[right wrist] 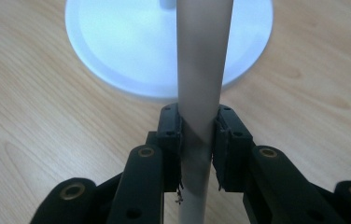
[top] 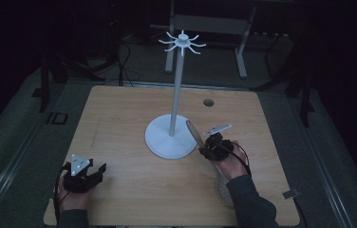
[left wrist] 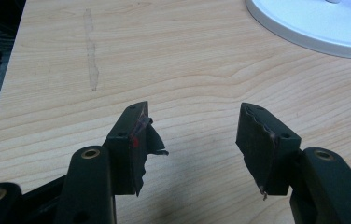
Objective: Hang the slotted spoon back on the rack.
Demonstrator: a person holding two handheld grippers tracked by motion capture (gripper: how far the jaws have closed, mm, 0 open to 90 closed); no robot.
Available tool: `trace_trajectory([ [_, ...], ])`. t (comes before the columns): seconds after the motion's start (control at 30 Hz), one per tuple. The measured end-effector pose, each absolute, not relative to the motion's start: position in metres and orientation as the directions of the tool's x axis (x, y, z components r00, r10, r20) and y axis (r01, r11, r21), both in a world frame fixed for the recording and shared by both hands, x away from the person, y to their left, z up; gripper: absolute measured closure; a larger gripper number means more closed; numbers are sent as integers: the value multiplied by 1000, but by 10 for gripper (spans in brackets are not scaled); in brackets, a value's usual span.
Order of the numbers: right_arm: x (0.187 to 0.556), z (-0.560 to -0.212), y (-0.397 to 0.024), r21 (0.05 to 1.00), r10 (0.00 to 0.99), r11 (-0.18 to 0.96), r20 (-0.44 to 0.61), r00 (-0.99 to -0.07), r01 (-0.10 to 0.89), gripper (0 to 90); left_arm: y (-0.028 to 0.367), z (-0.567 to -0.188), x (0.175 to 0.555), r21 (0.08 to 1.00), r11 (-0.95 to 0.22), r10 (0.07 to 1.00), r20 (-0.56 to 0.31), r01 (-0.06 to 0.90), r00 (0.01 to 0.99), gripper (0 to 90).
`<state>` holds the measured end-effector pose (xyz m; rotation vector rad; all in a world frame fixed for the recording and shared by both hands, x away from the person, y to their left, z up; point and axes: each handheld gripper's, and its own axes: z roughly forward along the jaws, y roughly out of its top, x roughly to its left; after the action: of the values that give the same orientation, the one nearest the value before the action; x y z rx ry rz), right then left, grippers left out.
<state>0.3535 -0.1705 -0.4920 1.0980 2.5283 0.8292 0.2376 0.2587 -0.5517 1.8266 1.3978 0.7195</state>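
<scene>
Tongs (right wrist: pixel 197 140) pinch handle (right wrist: pixel 201 70) close-up.

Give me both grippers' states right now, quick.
Left gripper: open, nothing between its jaws, over bare table.
Right gripper: shut on the utensil handle.

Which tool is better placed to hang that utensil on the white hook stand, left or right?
Right. The right tool is already shut on the utensil handle, close beside the hook stand. The left tool is open and holds nothing, near the table's front left corner, farther from the stand.
</scene>
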Motion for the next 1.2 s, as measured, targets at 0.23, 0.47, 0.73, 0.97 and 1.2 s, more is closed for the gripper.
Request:
trace_trajectory([
  [0.23, 346, -478, -171, 689, 734, 509, -35, -678, 516, 745, 259, -552, 237, 810, -156, 967, 8, 566, 255, 446],
  [0.47, 340, -466, -168, 753, 729, 484, -65, -681, 446, 746, 259, -552, 238, 810, -157, 967, 10, 565, 255, 445],
  [0.73, 334, -451, -167, 816, 712, 456, -97, -695, 354, 746, 260, -551, 237, 814, -149, 968, 5, 561, 249, 440],
  [0.97, 332, -442, -166, 851, 717, 423, -104, -690, 311, 746, 261, -551, 237, 814, -148, 968, 4, 562, 249, 438],
  [1.2, 331, -434, -166, 877, 718, 392, -105, -688, 276, 746, 261, -551, 237, 815, -144, 969, 2, 561, 247, 437],
])
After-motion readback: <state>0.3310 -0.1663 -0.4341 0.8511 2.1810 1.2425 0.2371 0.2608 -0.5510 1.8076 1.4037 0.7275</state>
